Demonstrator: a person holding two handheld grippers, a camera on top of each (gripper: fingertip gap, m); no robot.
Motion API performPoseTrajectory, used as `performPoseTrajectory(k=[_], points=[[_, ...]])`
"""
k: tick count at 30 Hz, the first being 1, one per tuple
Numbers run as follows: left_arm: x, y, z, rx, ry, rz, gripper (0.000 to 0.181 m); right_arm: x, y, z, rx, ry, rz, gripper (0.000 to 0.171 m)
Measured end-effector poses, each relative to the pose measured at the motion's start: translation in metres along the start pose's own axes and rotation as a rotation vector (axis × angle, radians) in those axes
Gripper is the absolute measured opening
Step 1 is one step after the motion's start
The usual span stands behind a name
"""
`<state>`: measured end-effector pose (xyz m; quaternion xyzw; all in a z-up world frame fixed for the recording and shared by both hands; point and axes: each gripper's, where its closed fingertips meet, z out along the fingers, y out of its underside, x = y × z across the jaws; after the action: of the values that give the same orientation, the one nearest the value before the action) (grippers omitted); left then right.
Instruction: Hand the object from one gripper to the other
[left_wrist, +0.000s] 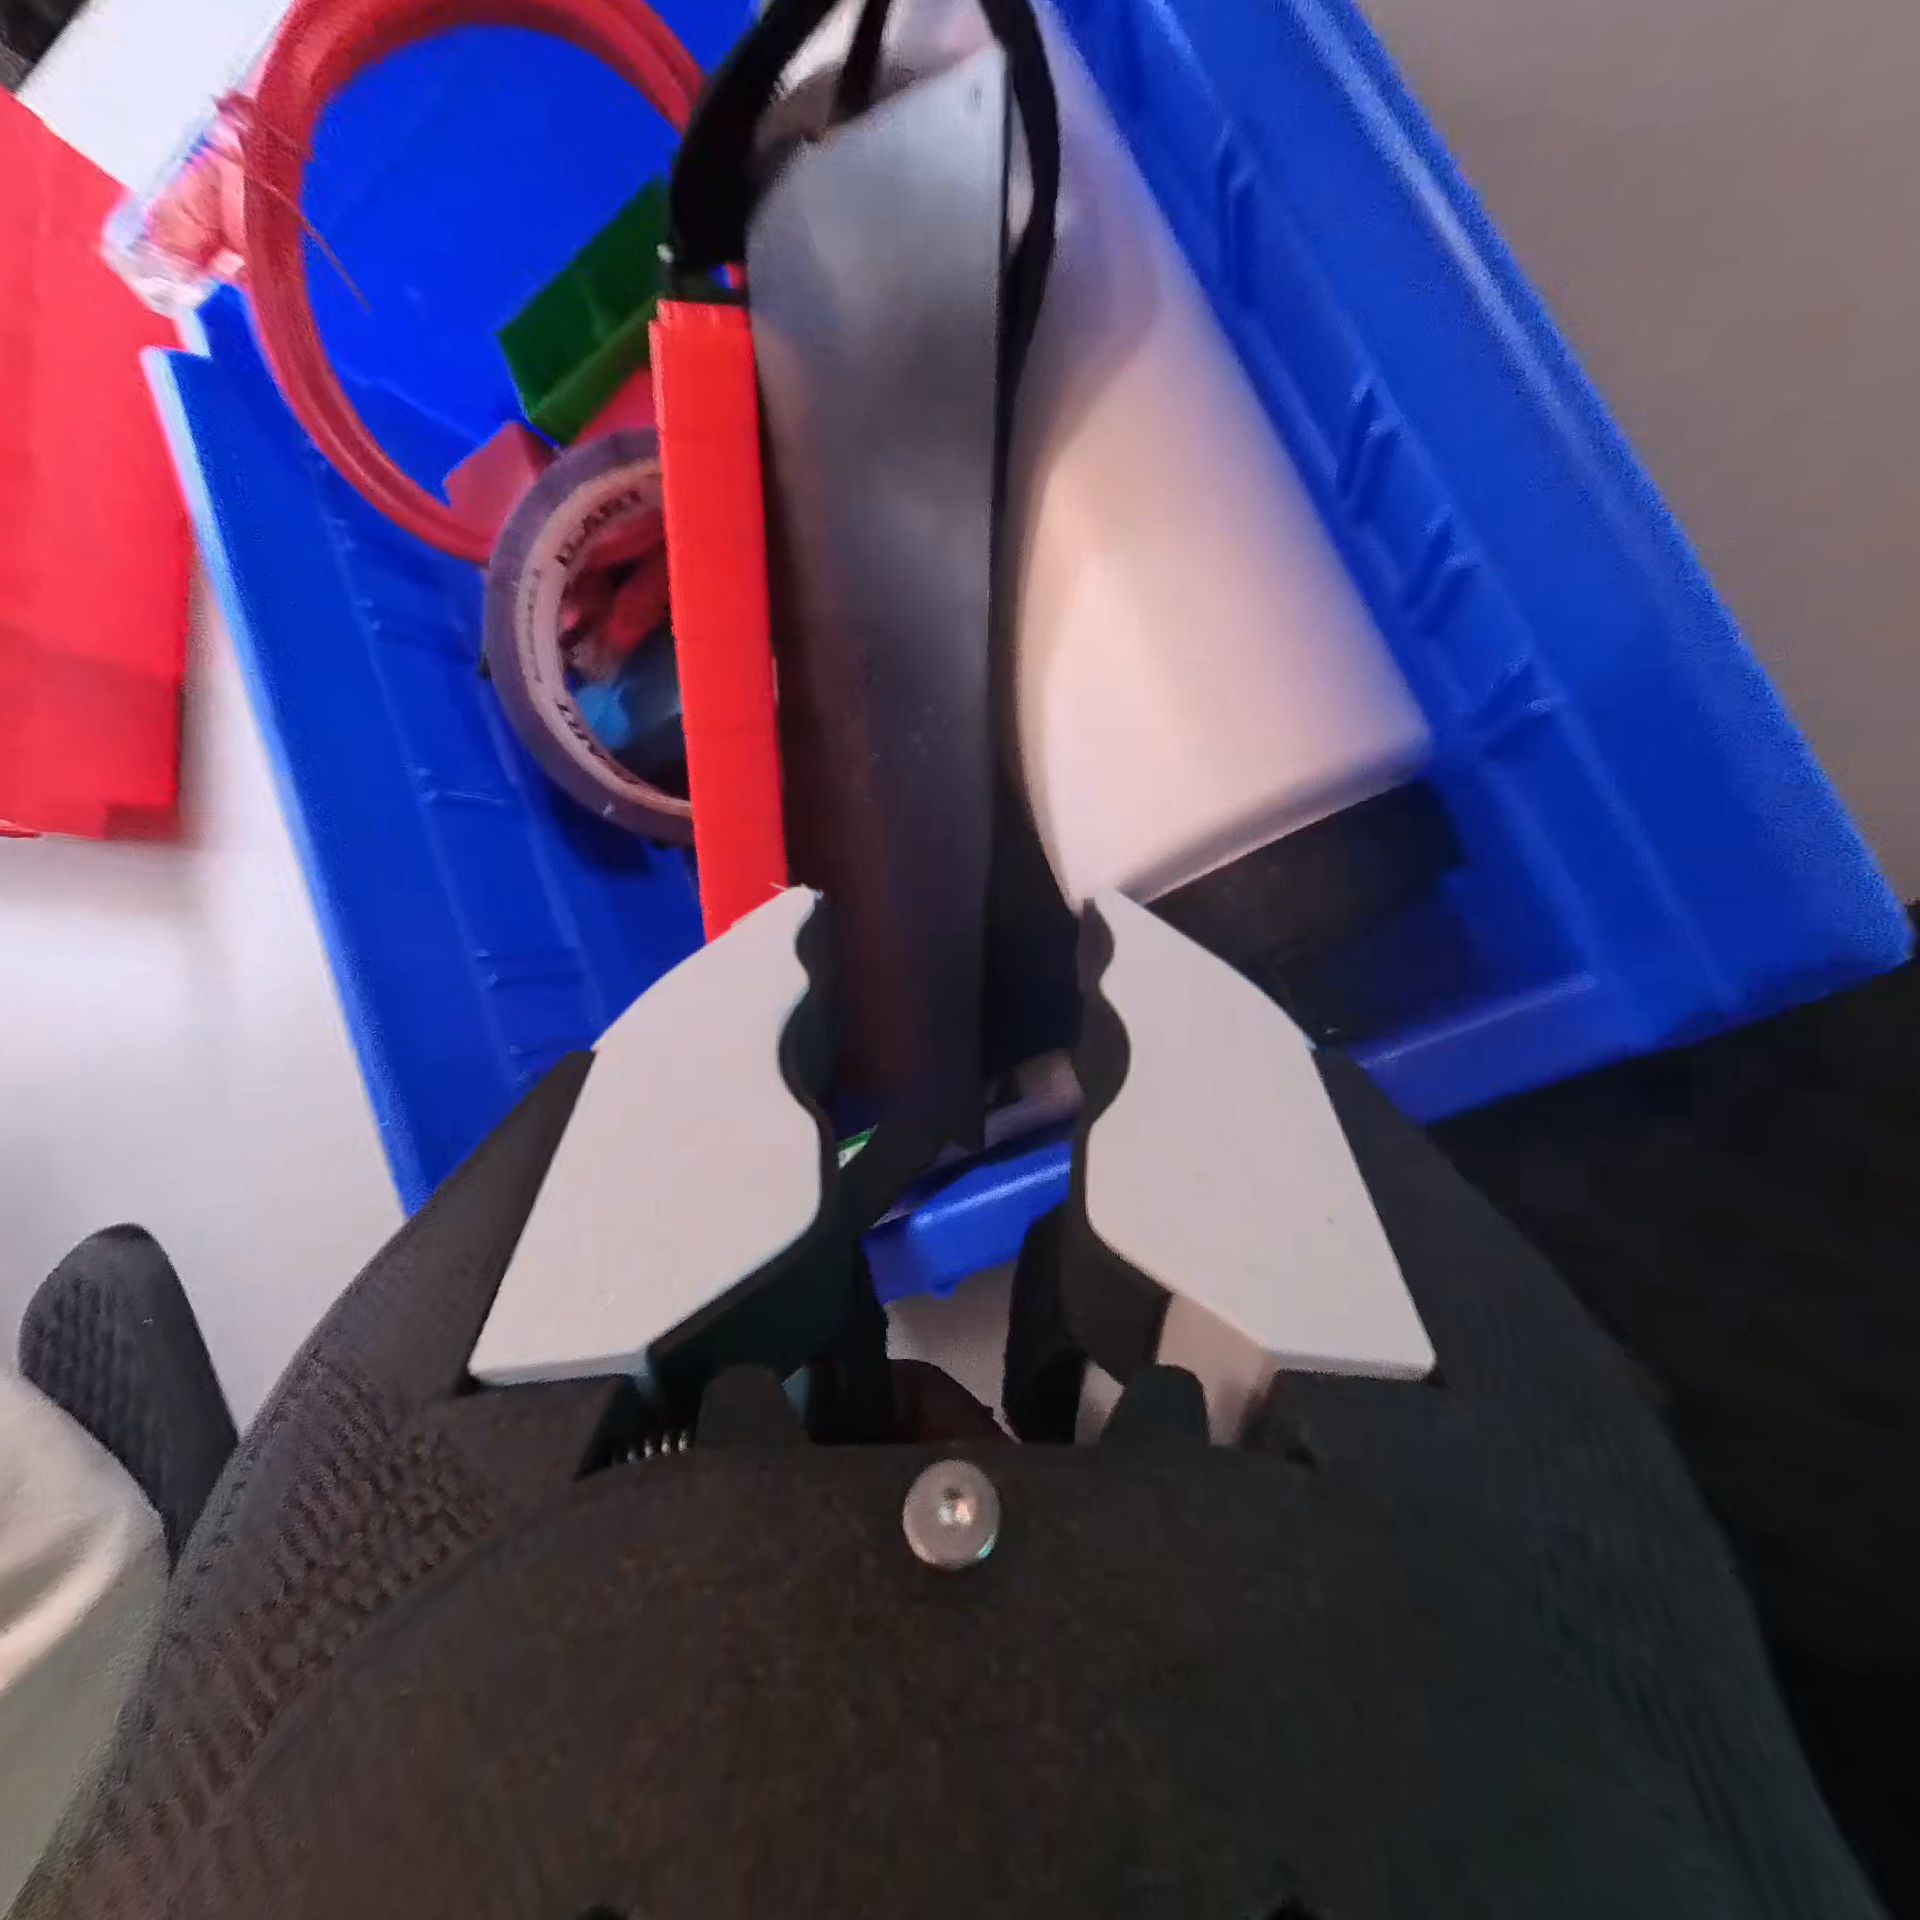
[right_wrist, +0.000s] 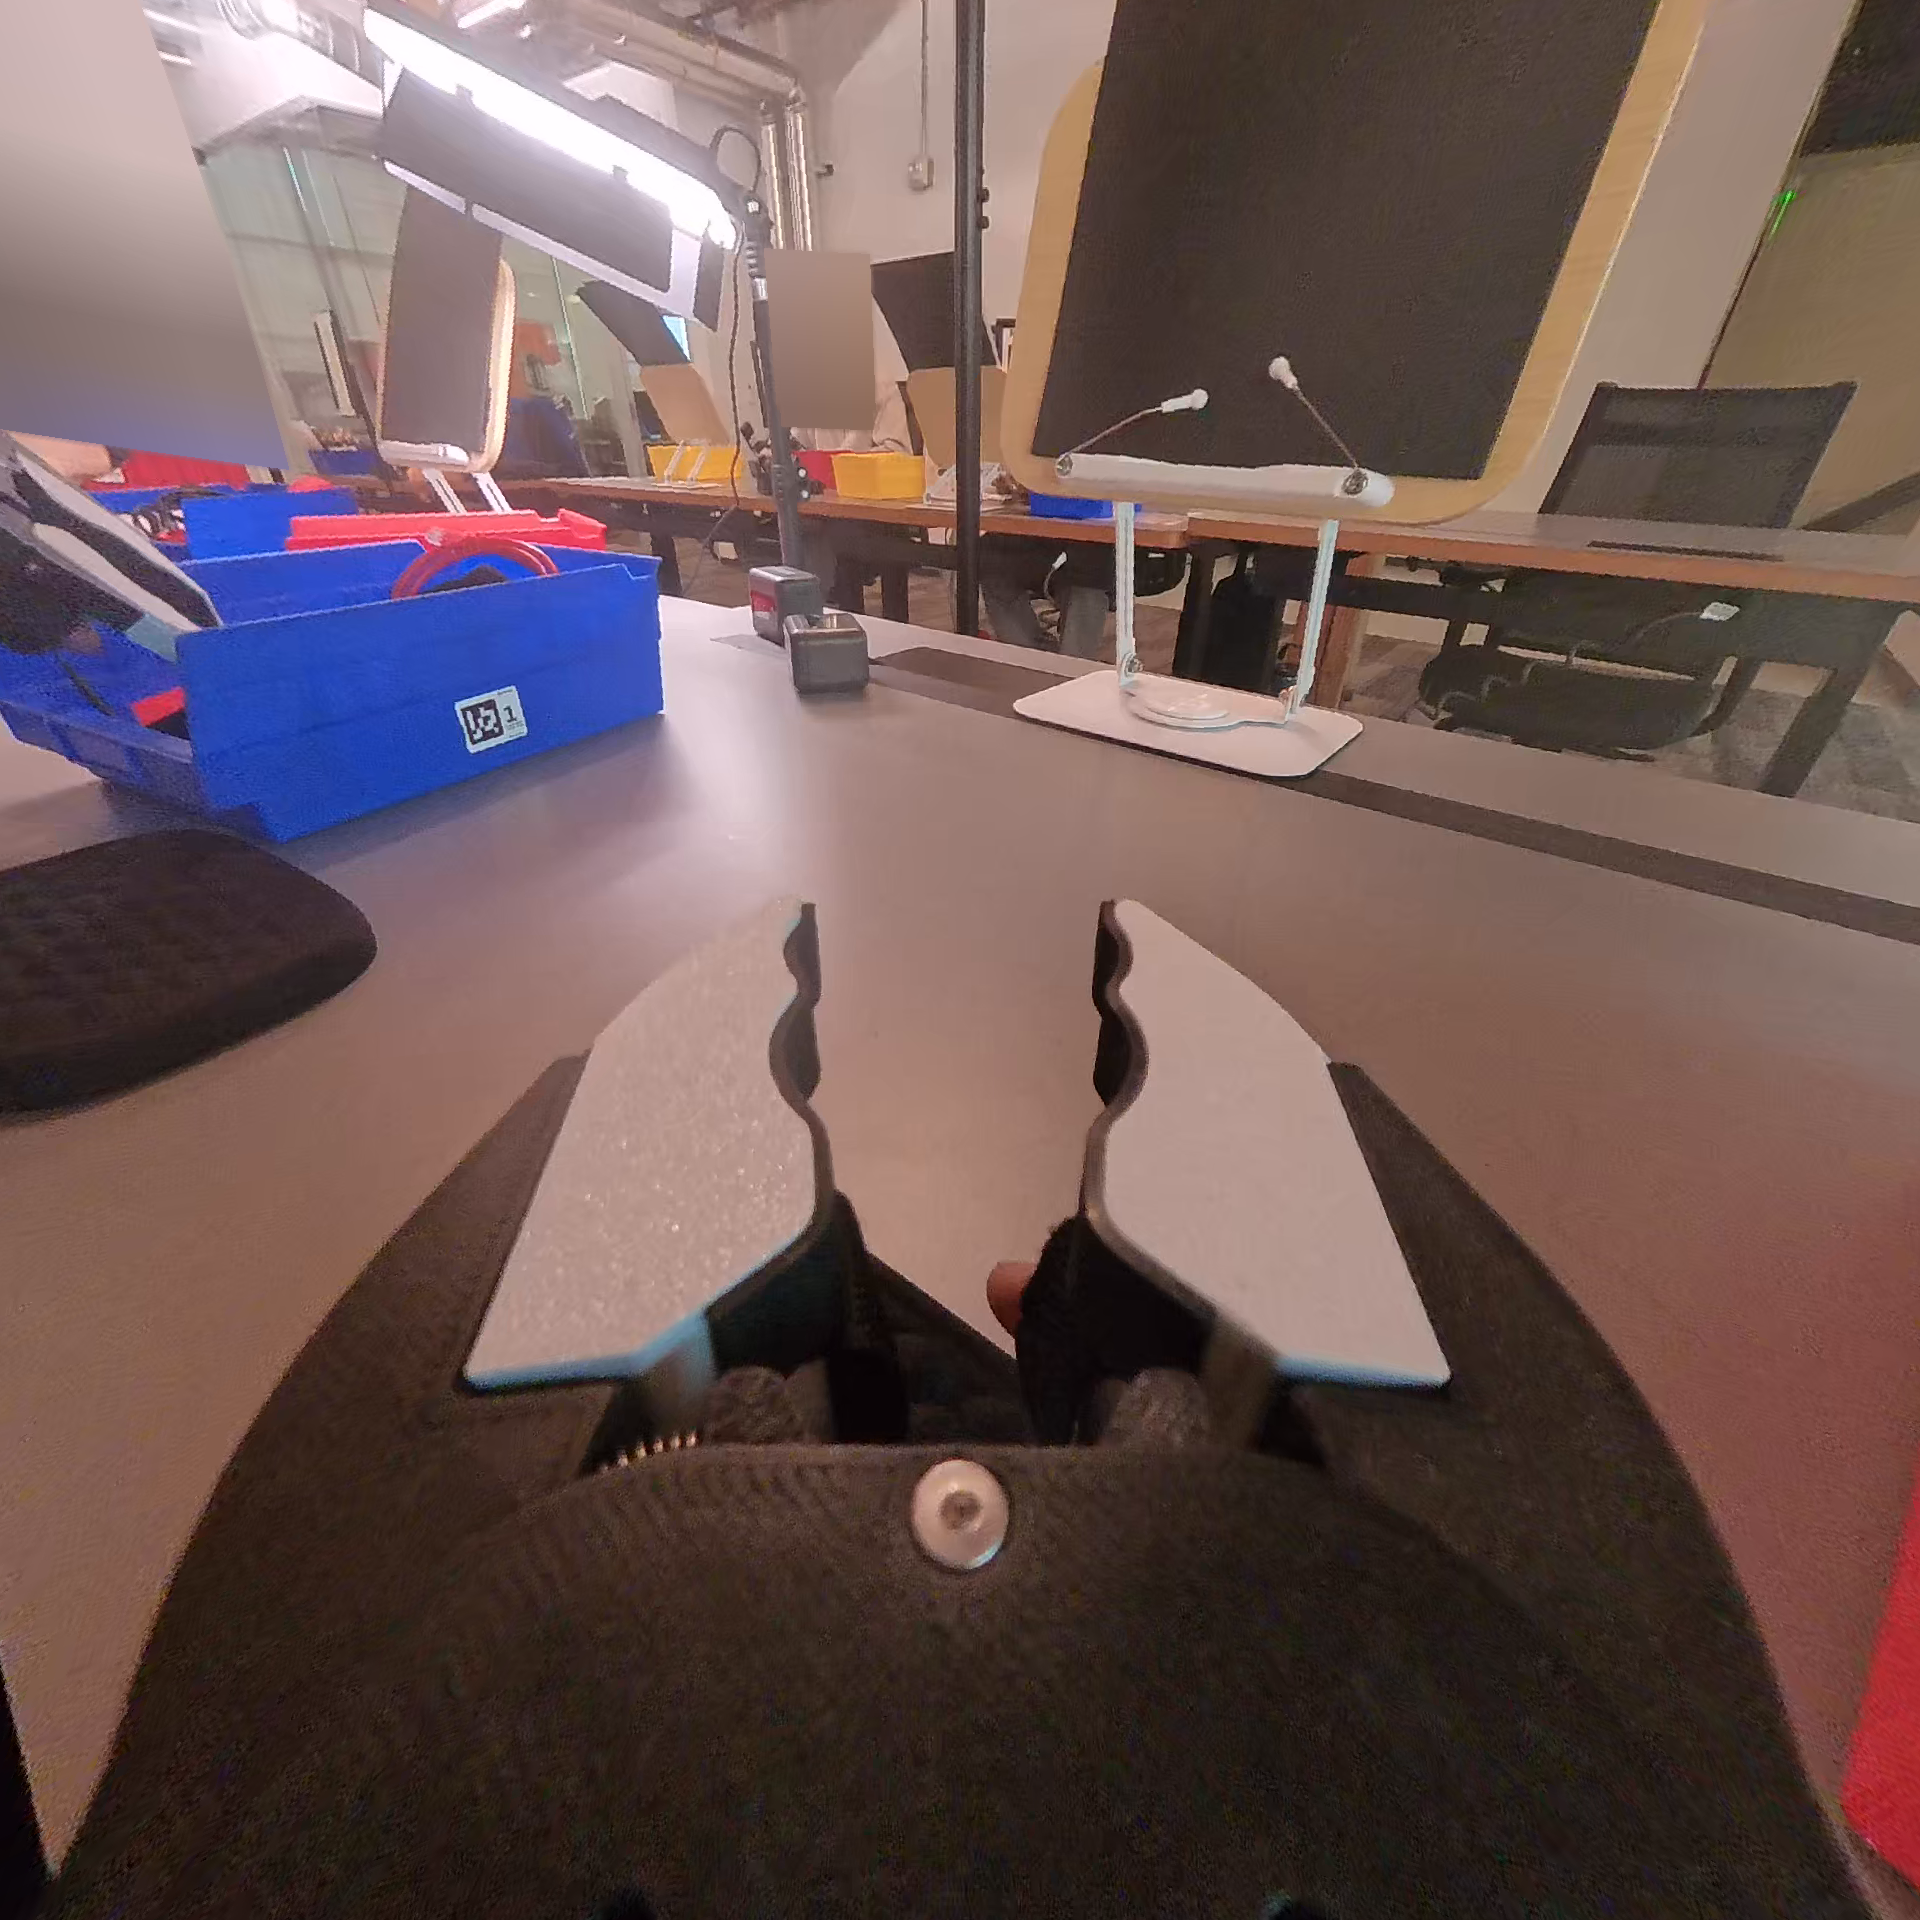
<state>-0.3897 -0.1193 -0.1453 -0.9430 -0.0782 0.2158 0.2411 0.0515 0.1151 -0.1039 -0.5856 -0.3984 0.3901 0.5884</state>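
My left gripper (left_wrist: 951, 914) reaches down into the blue bin (left_wrist: 1455, 468). Its jaws stand apart on either side of a long dark grey and white object (left_wrist: 883, 540) with black cords. I cannot tell whether the fingers touch it. A red bar (left_wrist: 717, 582) lies along the object's left side. My right gripper (right_wrist: 956, 914) is open and empty, low over the grey table (right_wrist: 1039, 831), well to the right of the bin (right_wrist: 416, 686). The left gripper also shows in the right wrist view (right_wrist: 94, 582), at the bin's left end.
The bin also holds a red cable coil (left_wrist: 301, 343), a tape roll (left_wrist: 540, 644) and a green block (left_wrist: 592, 322). A red bin (left_wrist: 83, 540) stands beside it. A black pad (right_wrist: 156, 956), a small black box (right_wrist: 826, 649) and a panel stand (right_wrist: 1184, 727) are on the table. About 50 cm separates my left fingertips from my right. The red bar (left_wrist: 717, 582) lies some 8 cm from my left tips, 55 cm from my right tips.
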Motion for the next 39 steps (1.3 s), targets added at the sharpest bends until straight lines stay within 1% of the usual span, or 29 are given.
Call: performPoseTrajectory(k=[1, 3, 5, 6, 7, 9, 10, 12, 15, 17, 20, 22, 25, 26, 27, 29, 31, 33, 35, 37, 39], points=[[-0.001, 0.004, 0.004, -0.025, 0.001, 0.009, 0.041, 0.000, 0.001, 0.001, -0.005, 0.002, -0.005, 0.051], [-0.008, 0.013, 0.014, -0.079, -0.035, 0.030, 0.041, -0.001, 0.001, 0.001, -0.011, 0.004, -0.011, 0.051], [-0.009, 0.023, 0.025, -0.135, -0.042, 0.058, 0.036, 0.000, 0.001, 0.001, -0.010, 0.005, -0.009, 0.051], [-0.005, 0.023, 0.028, -0.128, -0.021, 0.064, 0.026, 0.000, 0.001, 0.001, -0.007, 0.007, -0.005, 0.051], [-0.005, 0.021, 0.028, -0.103, -0.034, 0.057, 0.022, 0.001, 0.001, 0.001, -0.004, 0.009, -0.002, 0.051], [-0.020, 0.012, 0.012, -0.039, -0.168, 0.063, 0.008, 0.002, 0.000, 0.000, 0.003, 0.013, 0.003, 0.050], [-0.026, 0.005, 0.001, 0.011, -0.214, 0.058, 0.002, 0.002, 0.000, 0.000, 0.005, 0.014, 0.004, 0.049], [-0.020, -0.017, -0.019, 0.175, -0.156, 0.011, 0.002, 0.001, 0.000, 0.001, -0.001, 0.015, -0.001, 0.049], [-0.025, -0.041, -0.047, 0.374, -0.162, -0.034, 0.001, 0.000, 0.002, 0.002, -0.013, 0.020, -0.023, 0.049], [-0.022, -0.056, -0.068, 0.520, -0.127, -0.078, 0.001, -0.002, 0.001, 0.001, -0.007, 0.030, -0.053, 0.048], [-0.025, -0.057, -0.077, 0.553, -0.140, -0.074, 0.001, -0.007, 0.000, 0.000, -0.004, 0.032, -0.098, 0.047], [-0.020, -0.062, -0.085, 0.644, -0.082, -0.109, 0.001, -0.009, -0.002, -0.002, 0.002, 0.040, -0.117, 0.047], [-0.004, -0.081, -0.129, 0.943, 0.013, -0.154, 0.001, -0.014, -0.008, -0.009, 0.023, 0.072, -0.178, 0.047], [0.005, -0.088, -0.149, 1.064, 0.070, -0.182, 0.001, -0.018, -0.011, -0.012, 0.029, 0.078, -0.191, 0.047], [0.020, -0.094, -0.170, 1.184, 0.173, -0.215, 0.001, -0.024, -0.015, -0.016, 0.035, 0.067, -0.184, 0.047], [0.060, -0.101, -0.212, 1.408, 0.464, -0.291, 0.001, -0.046, -0.025, -0.023, 0.070, -0.013, -0.132, 0.047], [0.105, -0.100, -0.245, 1.560, 0.791, -0.370, 0.000, -0.076, -0.039, -0.031, 0.125, -0.152, -0.037, 0.047], [0.149, -0.096, -0.261, 1.592, 1.083, -0.452, 0.001, -0.107, -0.054, -0.040, 0.199, -0.304, 0.107, 0.046], [0.193, -0.089, -0.266, 1.546, 1.317, -0.504, 0.001, -0.138, -0.070, -0.051, 0.280, -0.462, 0.254, 0.047], [0.230, -0.080, -0.267, 1.477, 1.480, -0.553, 0.001, -0.164, -0.081, -0.058, 0.327, -0.585, 0.374, 0.047], [0.261, -0.072, -0.265, 1.409, 1.576, -0.583, 0.001, -0.183, -0.082, -0.060, 0.314, -0.667, 0.435, 0.050]])
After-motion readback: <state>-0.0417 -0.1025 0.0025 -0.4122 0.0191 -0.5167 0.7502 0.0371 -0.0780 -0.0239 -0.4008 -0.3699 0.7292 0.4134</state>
